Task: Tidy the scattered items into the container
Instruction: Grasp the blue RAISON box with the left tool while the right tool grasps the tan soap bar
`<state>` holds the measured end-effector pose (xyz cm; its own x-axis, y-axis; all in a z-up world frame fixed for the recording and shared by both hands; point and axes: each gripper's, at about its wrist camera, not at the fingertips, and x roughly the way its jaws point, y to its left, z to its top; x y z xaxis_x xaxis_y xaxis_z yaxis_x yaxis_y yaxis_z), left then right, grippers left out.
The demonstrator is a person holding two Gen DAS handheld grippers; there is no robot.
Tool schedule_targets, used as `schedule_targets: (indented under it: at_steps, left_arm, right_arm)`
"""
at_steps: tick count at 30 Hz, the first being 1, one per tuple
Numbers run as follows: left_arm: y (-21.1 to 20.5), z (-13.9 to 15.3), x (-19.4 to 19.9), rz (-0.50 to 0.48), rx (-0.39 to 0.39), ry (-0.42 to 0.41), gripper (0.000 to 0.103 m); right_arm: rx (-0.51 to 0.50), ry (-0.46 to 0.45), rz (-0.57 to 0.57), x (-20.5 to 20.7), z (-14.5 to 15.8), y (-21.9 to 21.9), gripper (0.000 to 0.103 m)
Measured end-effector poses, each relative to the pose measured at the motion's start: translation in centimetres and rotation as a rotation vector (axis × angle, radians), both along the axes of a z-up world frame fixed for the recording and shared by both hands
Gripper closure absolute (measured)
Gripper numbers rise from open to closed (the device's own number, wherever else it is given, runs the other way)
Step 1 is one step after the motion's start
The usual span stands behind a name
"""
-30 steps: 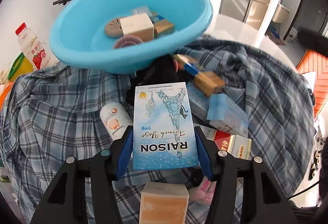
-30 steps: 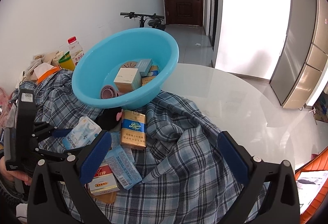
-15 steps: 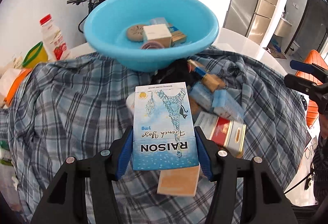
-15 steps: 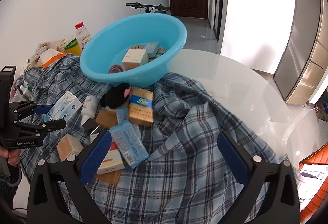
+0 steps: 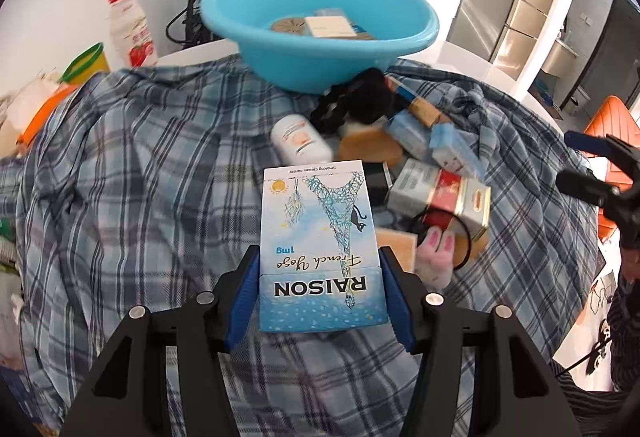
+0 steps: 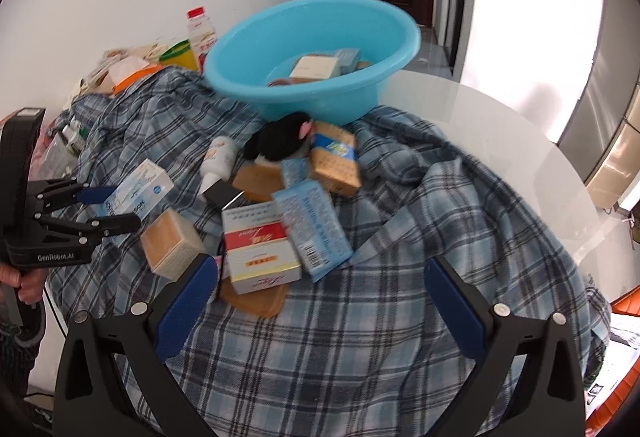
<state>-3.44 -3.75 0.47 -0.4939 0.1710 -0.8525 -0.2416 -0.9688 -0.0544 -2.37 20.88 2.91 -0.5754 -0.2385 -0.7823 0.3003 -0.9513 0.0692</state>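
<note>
The RAISON box [image 5: 320,237] is clamped between the left gripper [image 5: 320,289] fingers, long axis pointing straight ahead toward the blue basin [image 5: 320,49], which lies beyond the scattered pile. The right gripper [image 6: 320,301] is held apart, empty.

A round white glossy table [image 6: 500,141] carries everything, most of it draped by a rumpled blue-grey plaid cloth [image 6: 360,337] whose bare far side shows beyond the folds. On the cloth sit a light blue basin [image 6: 320,37] at the far end and, nearer, a loose heap of small boxes [image 6: 260,253], a white bottle [image 6: 218,157] and a black plush toy [image 6: 280,141]
</note>
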Motion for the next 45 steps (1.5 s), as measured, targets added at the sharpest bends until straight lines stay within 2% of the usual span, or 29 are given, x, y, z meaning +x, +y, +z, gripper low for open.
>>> schedule_targets:
  at_steps: [7, 15, 23, 34, 36, 37, 39, 45]
  left_arm:
    - [-2.7, -0.4, 1.3, 0.058, -0.031, 0.002, 0.044]
    - [-4.8, -1.0, 2.7, 0.097, -0.048, 0.0, 0.044]
    - [-6.5, -1.9, 3.1, 0.13, -0.032, -0.016, 0.044]
    - [-7.7, -2.6, 2.9, 0.15, -0.004, -0.032, 0.044]
    - [-7.7, -2.7, 2.8, 0.151, -0.002, -0.035, 0.044]
    - [-7.7, -2.8, 2.8, 0.151, -0.002, -0.036, 0.044]
    - [-7.6, -2.8, 2.8, 0.146, -0.003, -0.035, 0.044]
    - [-6.9, -2.3, 3.0, 0.132, -0.008, -0.023, 0.044]
  right_arm:
    - [0.017, -0.023, 0.193, 0.9, -1.7, -5.6, 0.001]
    - [0.035, -0.061, 0.313, 0.7, -3.3, -11.1, 0.001]
    - [0.087, -0.083, 0.367, -0.5, -5.3, -14.4, 0.001]
    - [0.164, -0.112, 0.362, -2.6, -7.9, -15.9, 0.001]
    - [0.148, -0.101, 0.358, -2.6, -8.0, -15.7, 0.043]
    - [0.125, -0.114, 0.35, -2.7, -8.0, -15.4, 0.05]
    - [0.073, -0.13, 0.341, -2.8, -7.8, -14.7, 0.05]
    - [0.053, -0.094, 0.332, -1.6, -5.8, -13.6, 0.05]
